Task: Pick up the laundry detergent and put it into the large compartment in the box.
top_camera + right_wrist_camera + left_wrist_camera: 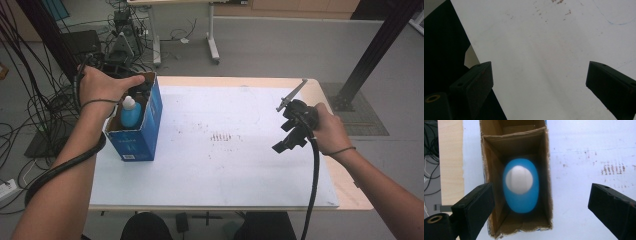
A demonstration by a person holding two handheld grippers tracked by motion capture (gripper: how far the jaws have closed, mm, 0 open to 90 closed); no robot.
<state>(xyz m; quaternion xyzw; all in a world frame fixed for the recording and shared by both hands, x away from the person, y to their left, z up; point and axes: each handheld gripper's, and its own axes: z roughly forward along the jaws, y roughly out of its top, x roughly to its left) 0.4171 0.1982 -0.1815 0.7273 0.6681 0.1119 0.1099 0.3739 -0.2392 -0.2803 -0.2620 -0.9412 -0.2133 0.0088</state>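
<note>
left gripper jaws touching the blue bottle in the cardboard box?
Apart. In the left gripper view the left gripper has its jaws wide open, above the blue white-capped bottle standing inside the brown cardboard box, with clear gaps either side.

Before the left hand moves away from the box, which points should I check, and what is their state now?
1. Blue bottle is inside the cardboard box, cap up: ok.
2. Left hand-held gripper is open, jaws wide, nothing between the pads: ok.
3. Bottle is free of the left jaws, which stand above the box opening: ok.
4. Box stands upright on the white mat: ok.
5. Right hand-held gripper is open and holds nothing, over bare mat: ok.
6. Bottle rests flat on the box bottom: cannot tell.
</note>
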